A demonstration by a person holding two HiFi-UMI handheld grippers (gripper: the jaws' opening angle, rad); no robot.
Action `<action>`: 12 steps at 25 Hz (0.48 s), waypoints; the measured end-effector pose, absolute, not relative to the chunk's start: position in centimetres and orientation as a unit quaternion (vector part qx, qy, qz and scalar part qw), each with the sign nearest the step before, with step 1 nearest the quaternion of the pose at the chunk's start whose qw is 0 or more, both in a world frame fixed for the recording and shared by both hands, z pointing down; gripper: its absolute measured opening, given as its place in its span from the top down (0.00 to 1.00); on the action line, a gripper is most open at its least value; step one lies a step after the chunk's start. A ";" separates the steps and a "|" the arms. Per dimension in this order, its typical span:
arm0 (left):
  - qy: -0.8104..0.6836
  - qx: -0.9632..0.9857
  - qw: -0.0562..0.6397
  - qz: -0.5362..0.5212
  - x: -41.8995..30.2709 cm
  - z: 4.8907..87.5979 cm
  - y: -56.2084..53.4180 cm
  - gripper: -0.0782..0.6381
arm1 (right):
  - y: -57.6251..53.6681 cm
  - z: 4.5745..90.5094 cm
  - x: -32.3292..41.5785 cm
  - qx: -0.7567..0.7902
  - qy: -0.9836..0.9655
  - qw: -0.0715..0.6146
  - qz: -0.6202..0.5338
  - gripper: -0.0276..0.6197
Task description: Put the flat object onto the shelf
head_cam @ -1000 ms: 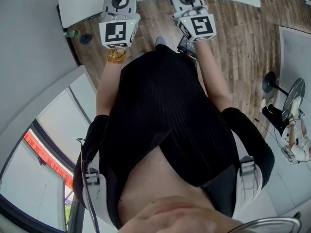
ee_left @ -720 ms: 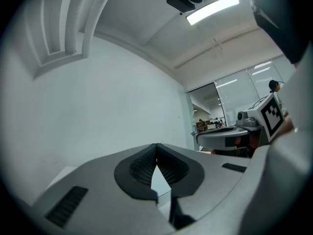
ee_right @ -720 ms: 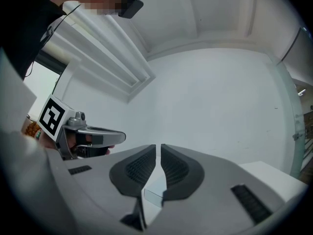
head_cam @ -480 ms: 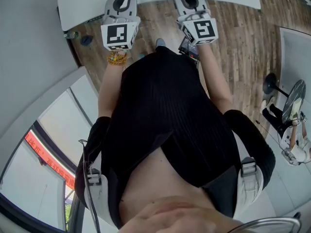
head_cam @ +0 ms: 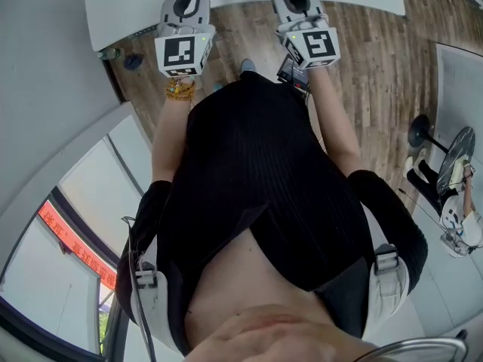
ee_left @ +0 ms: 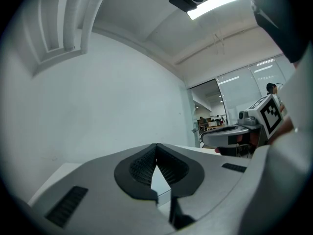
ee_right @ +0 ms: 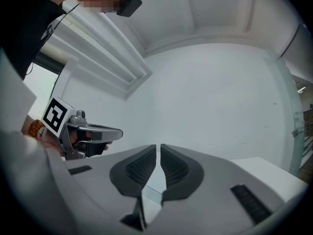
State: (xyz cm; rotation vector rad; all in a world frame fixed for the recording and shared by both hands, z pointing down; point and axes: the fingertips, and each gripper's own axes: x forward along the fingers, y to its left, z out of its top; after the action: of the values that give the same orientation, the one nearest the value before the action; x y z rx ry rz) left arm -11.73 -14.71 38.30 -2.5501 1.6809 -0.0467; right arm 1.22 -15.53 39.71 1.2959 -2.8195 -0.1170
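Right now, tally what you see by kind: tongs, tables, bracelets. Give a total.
Tongs: 2 (left tongs, right tongs)
Table: 1
Bracelet: 1
Total: 4

Wood-plank floor (head_cam: 377, 59) — a small green item (head_cam: 110, 52) and a dark blue item (head_cam: 133, 60) lie near the white table (head_cam: 128, 6) edge; black round stand base (head_cam: 417, 129) stands at right.
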 end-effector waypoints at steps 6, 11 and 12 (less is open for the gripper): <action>0.555 -0.830 0.042 -0.020 -11.2 39.0 -15.9 0.87 | -16.8 40.1 2.3 0.414 -0.909 0.024 -0.042 0.89; 0.561 -0.827 0.028 -0.021 -11.0 39.9 -16.4 0.87 | -17.4 40.8 2.6 0.414 -0.909 0.025 -0.039 0.89; 0.561 -0.827 0.028 -0.021 -10.7 39.8 -16.7 0.87 | -17.7 40.8 2.7 0.415 -0.909 0.025 -0.038 0.89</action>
State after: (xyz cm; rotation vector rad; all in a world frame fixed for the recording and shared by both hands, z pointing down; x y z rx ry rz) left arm -10.72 -16.66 39.83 -2.5525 1.7322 -0.0634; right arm 2.69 -17.68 40.76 1.2822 -2.8113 -0.1174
